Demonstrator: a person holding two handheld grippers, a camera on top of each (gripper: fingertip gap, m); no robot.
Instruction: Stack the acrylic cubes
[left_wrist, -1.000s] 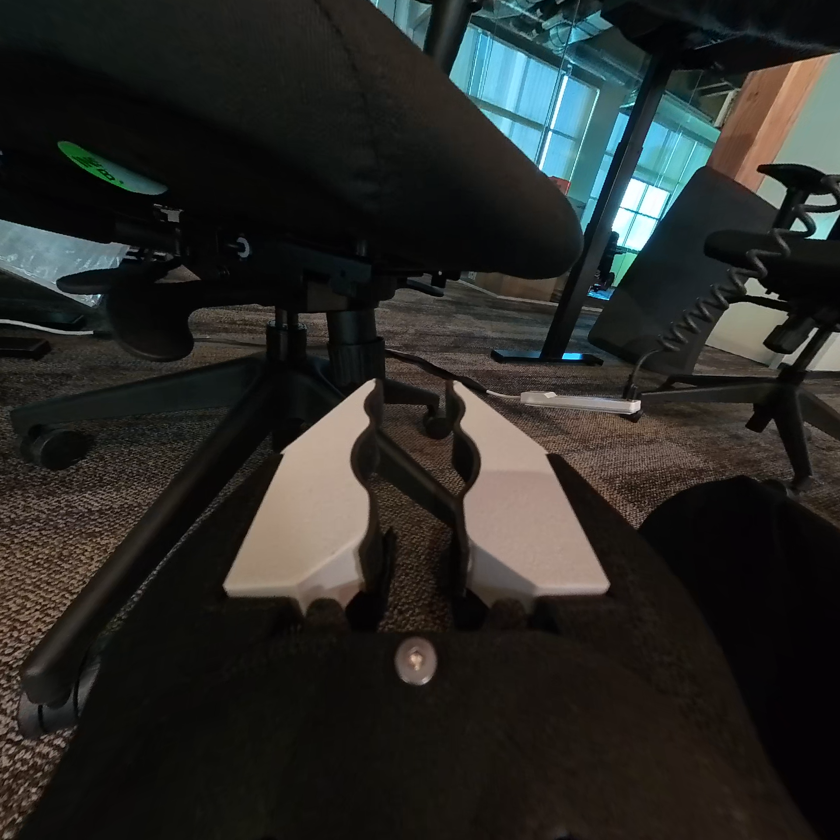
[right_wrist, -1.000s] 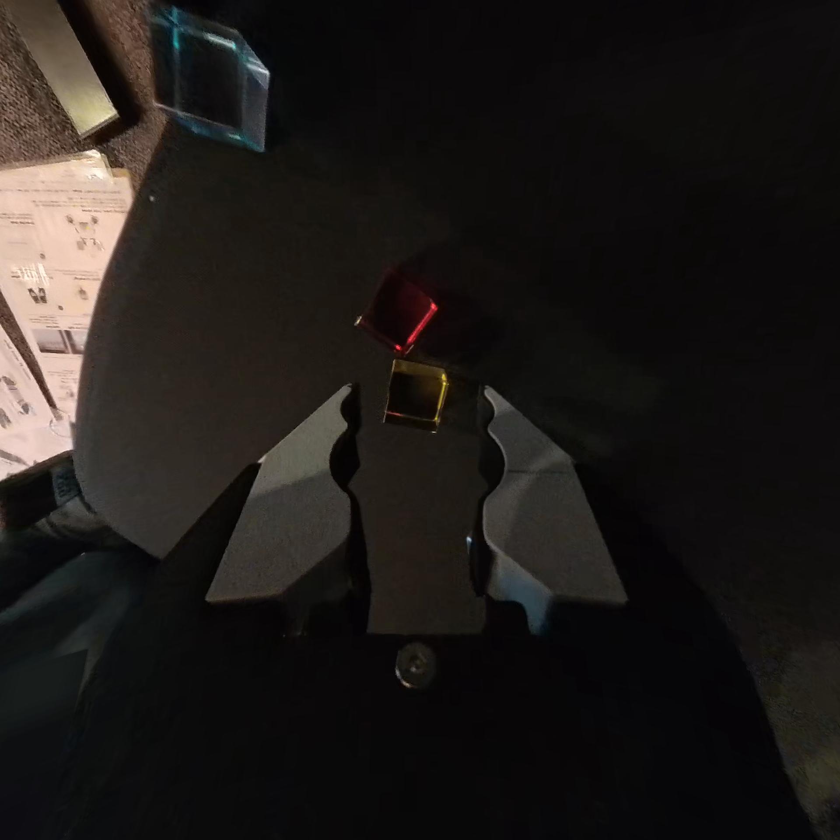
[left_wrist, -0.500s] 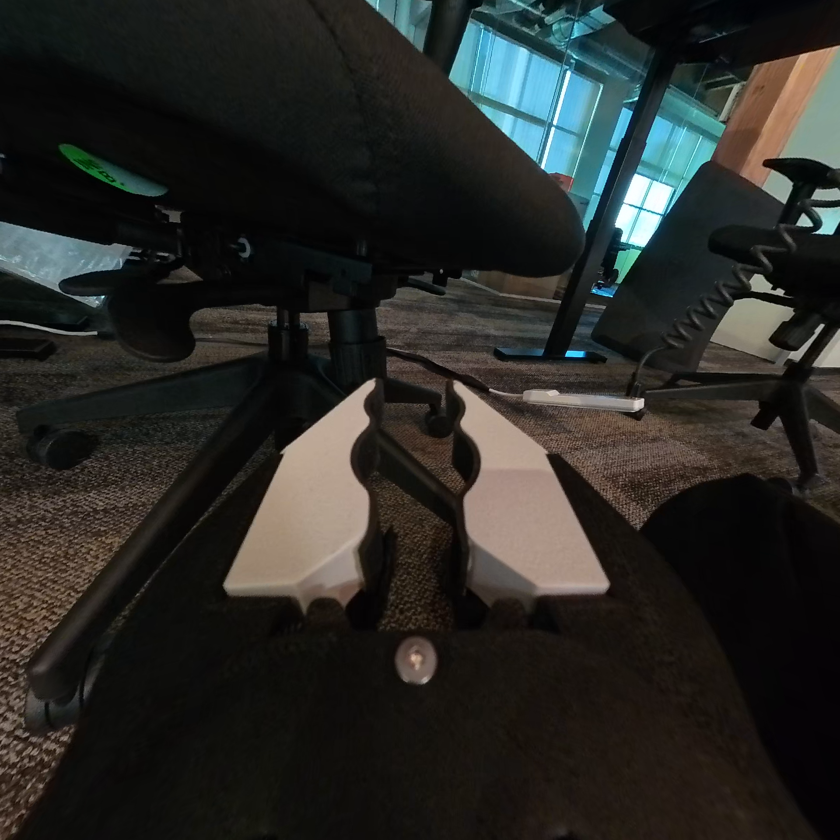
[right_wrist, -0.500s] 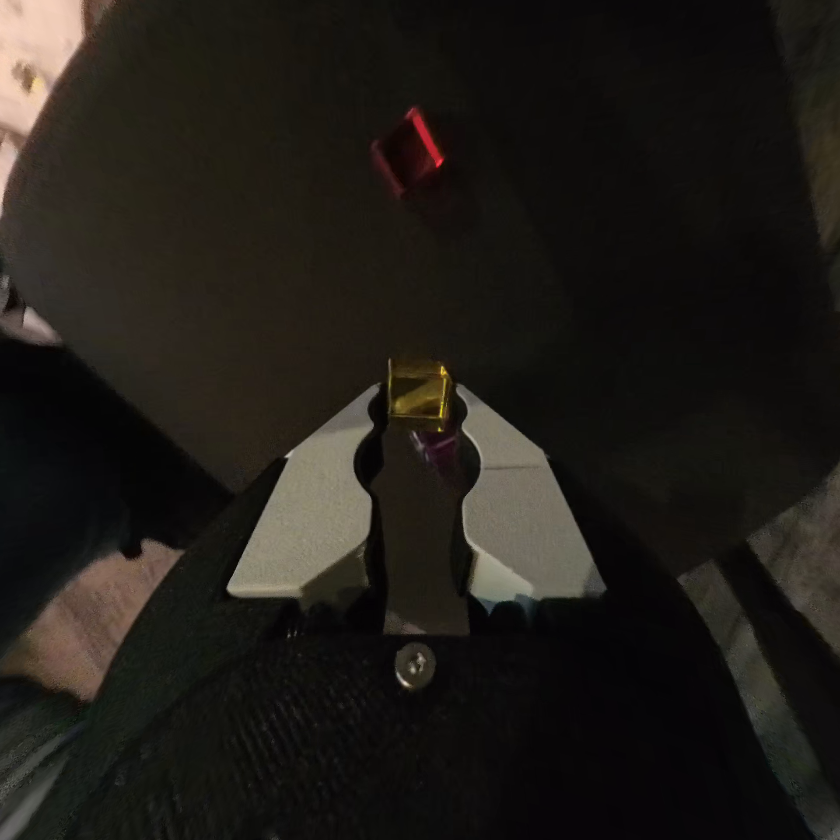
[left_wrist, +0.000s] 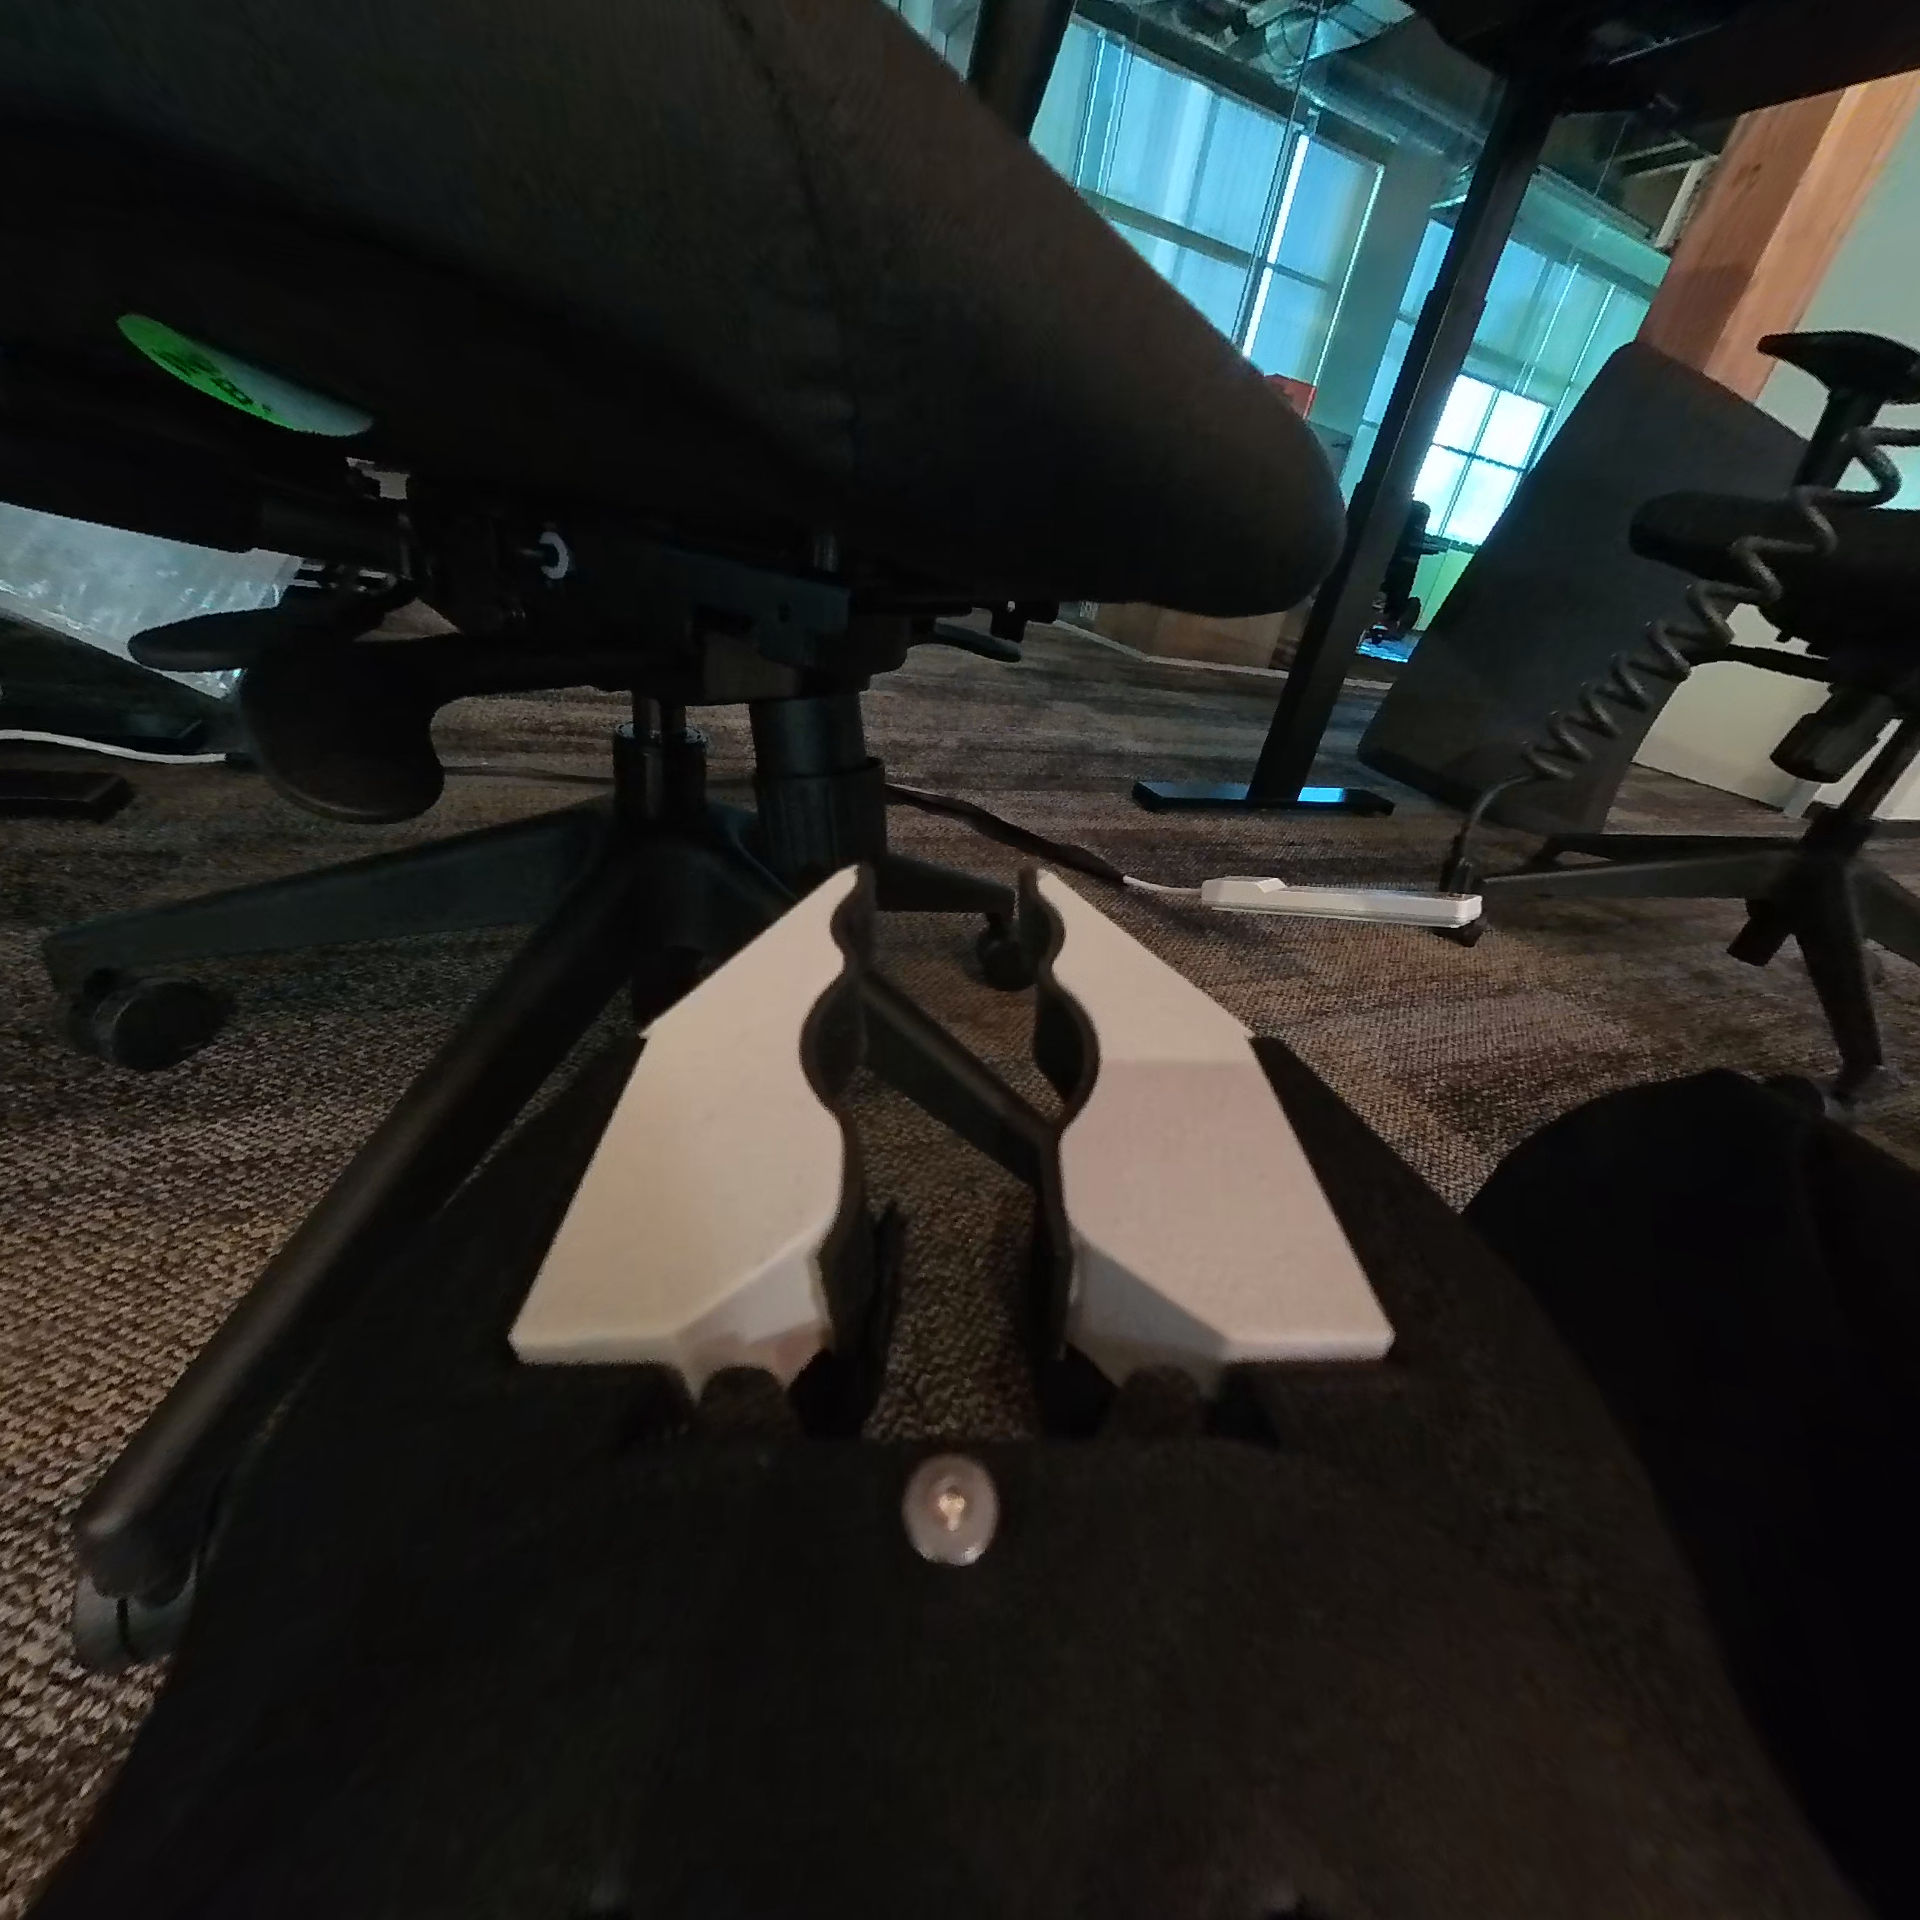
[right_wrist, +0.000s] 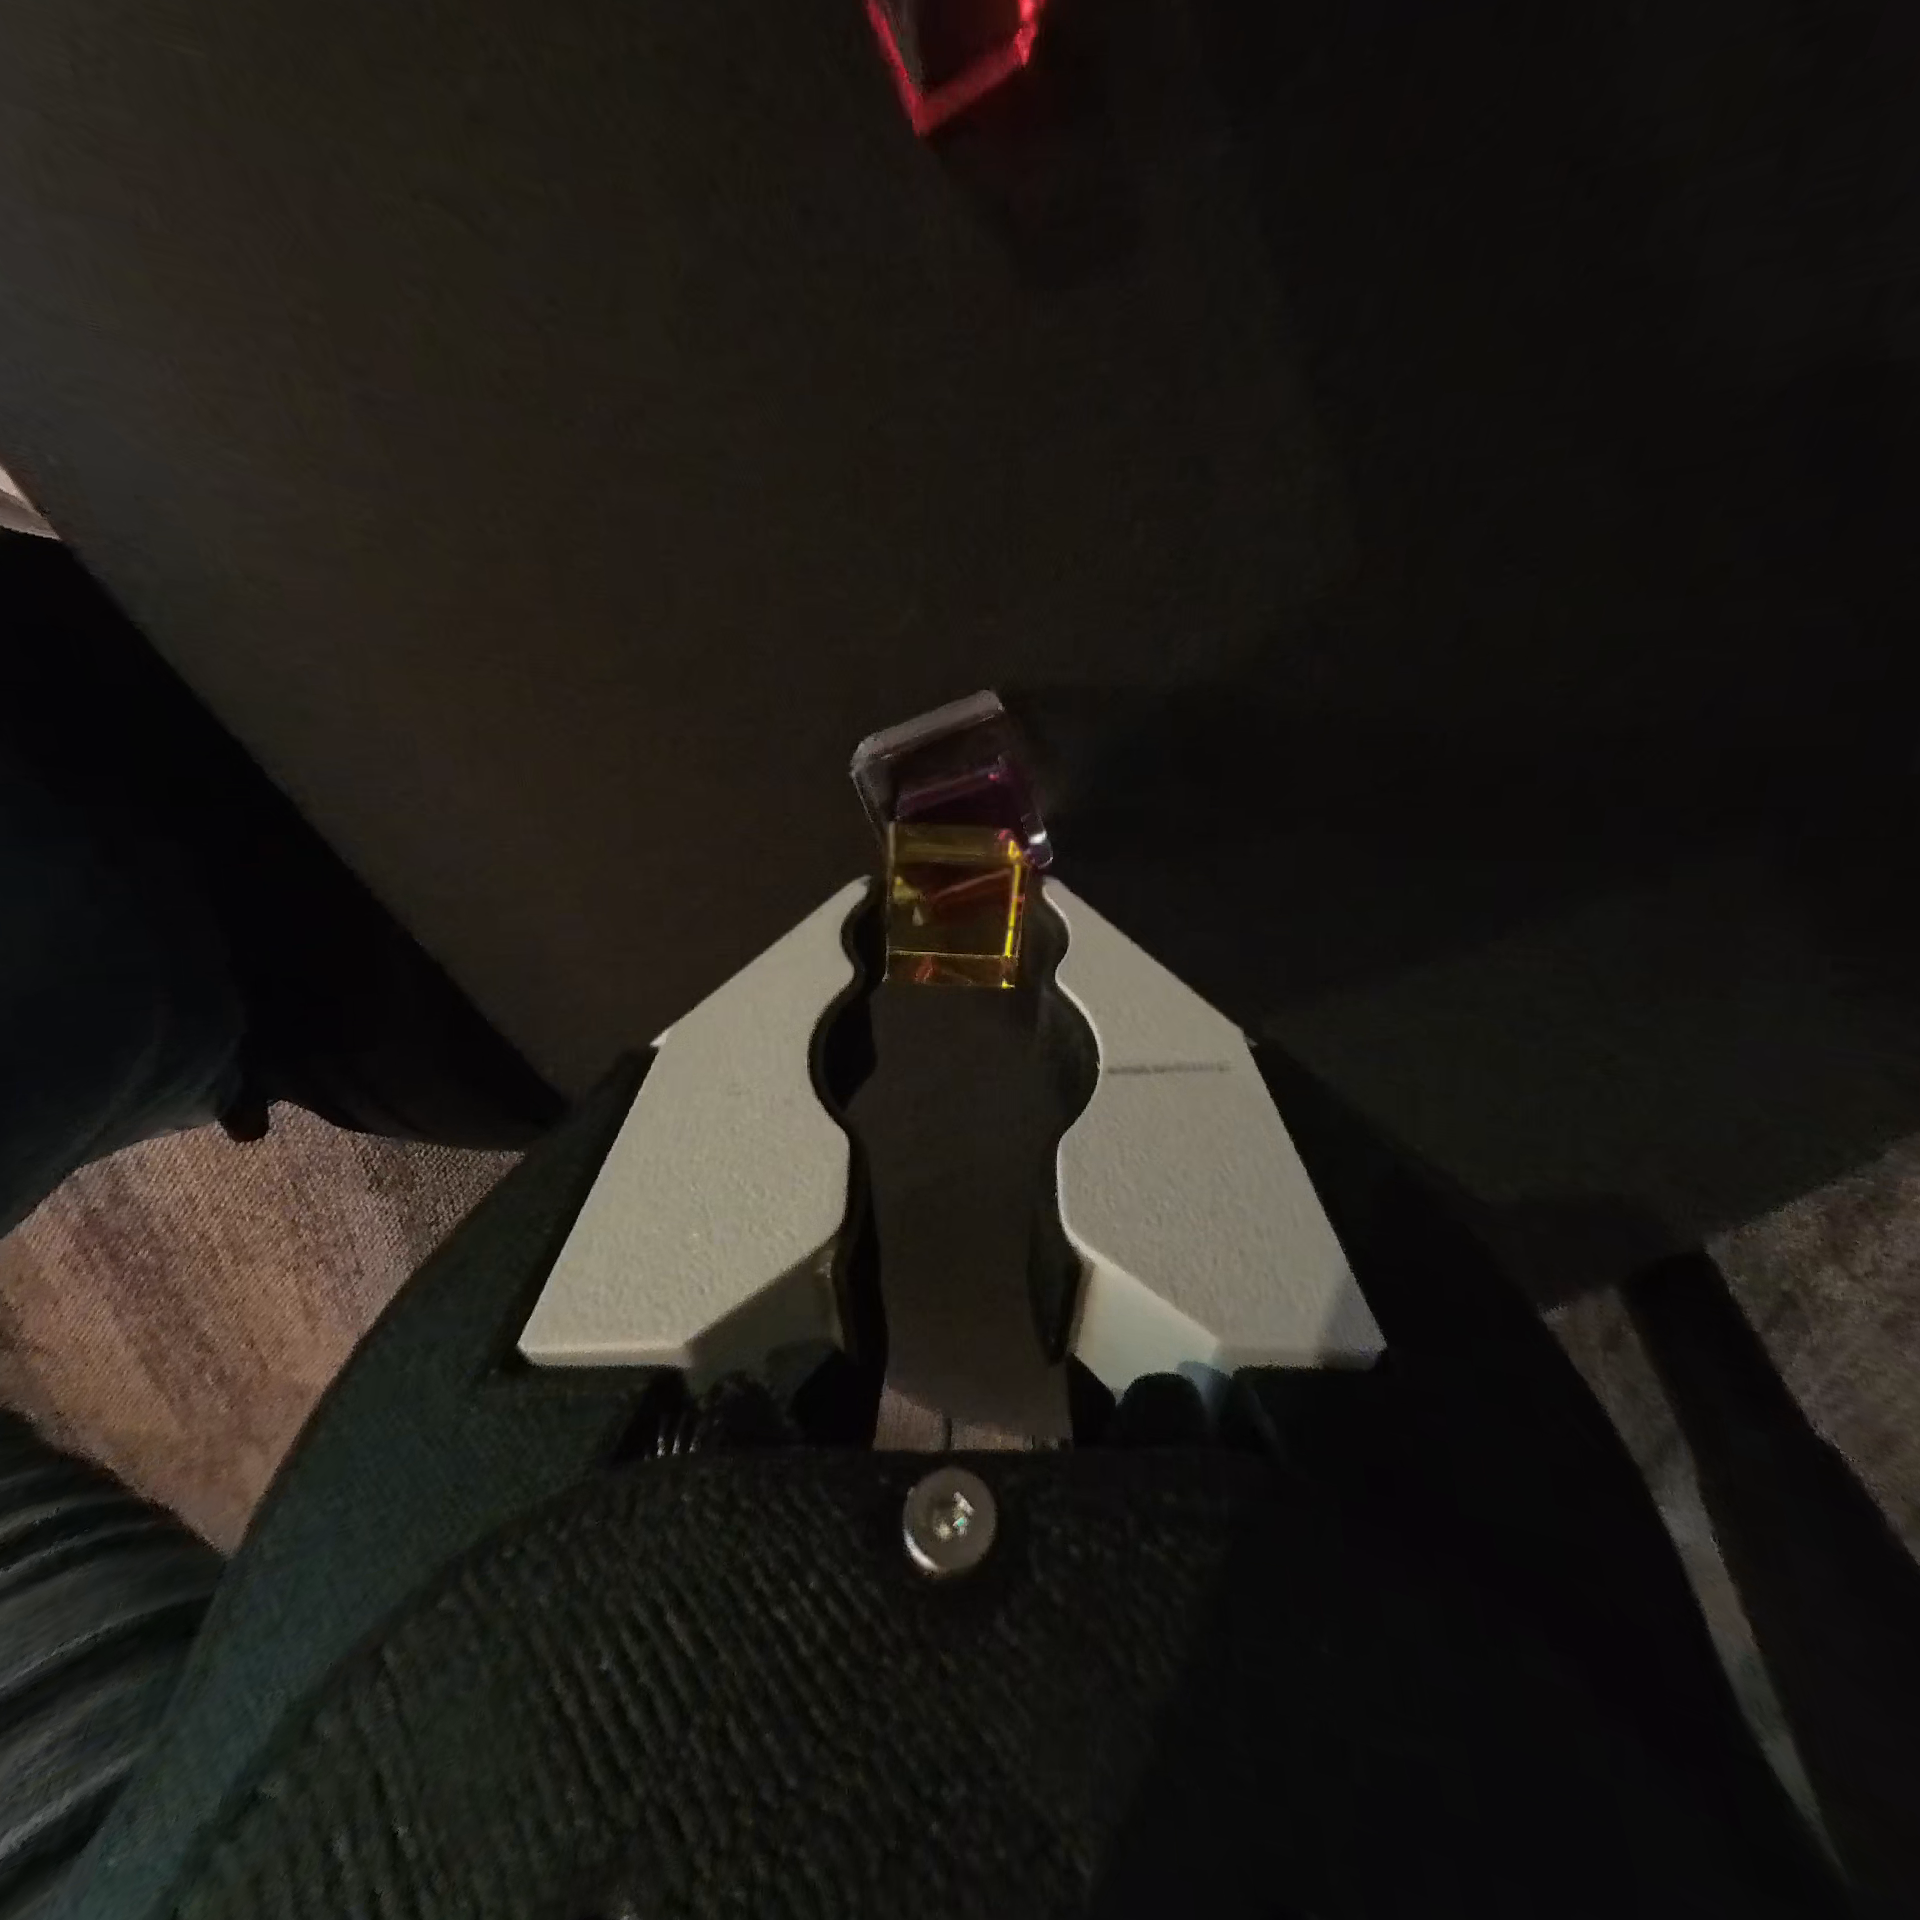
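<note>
In the right wrist view my right gripper (right_wrist: 956, 904) is shut on a small clear yellow cube (right_wrist: 951, 920), which sits between the fingertips with both pads against its sides. The cube is over a dark chair seat (right_wrist: 520, 416). A purple cube (right_wrist: 940, 774) lies on the seat just beyond the yellow one and looks to be touching it. A red cube (right_wrist: 961, 62) lies farther off at the top edge. In the left wrist view my left gripper (left_wrist: 943, 883) is open and empty, low over the carpet, pointing at the base of an office chair (left_wrist: 416, 1091).
The office chair's seat (left_wrist: 623, 312) overhangs the left gripper. A white power strip (left_wrist: 1340, 899) with its cable lies on the carpet to the right. A desk leg (left_wrist: 1382, 520) and a second chair (left_wrist: 1818, 831) stand beyond it. Carpet (right_wrist: 156, 1247) shows beside the seat. Spacing between my two grippers at the tips: around 35 cm.
My right gripper closed on the yellow cube, which lay next to the red cube, and carried it away from the red one to the purple cube. The left gripper has barely moved.
</note>
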